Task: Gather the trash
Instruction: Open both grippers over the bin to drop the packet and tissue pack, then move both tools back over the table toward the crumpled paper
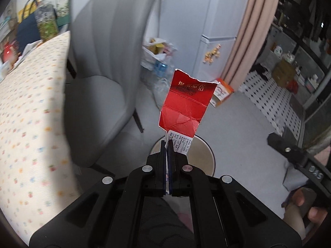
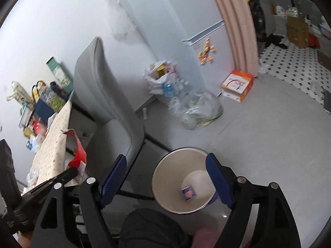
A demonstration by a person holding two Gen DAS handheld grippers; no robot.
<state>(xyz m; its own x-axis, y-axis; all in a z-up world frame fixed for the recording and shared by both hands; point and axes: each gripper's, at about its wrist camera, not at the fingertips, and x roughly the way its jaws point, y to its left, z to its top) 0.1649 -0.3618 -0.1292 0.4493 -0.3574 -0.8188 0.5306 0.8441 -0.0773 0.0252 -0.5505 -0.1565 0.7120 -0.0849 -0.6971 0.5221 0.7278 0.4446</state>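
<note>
My left gripper (image 1: 167, 142) is shut on the white end of a torn red wrapper (image 1: 187, 101) and holds it upright in the air, above the near rim of a round waste bin (image 1: 203, 144) on the floor. The right wrist view shows the same red wrapper (image 2: 77, 153) at the left beside the table edge, with the left gripper's dark body below it. My right gripper (image 2: 166, 177) is open and empty, right above the waste bin (image 2: 165, 165). A small blue and orange packet (image 2: 188, 193) lies at the bin's bottom.
A grey chair (image 1: 107, 72) stands between the table with a patterned cloth (image 1: 31, 113) and the bin. Bags of bottles and rubbish (image 2: 194, 107) sit by the wall. An orange and white box (image 2: 238, 86) lies near a pink curtain (image 2: 235, 26).
</note>
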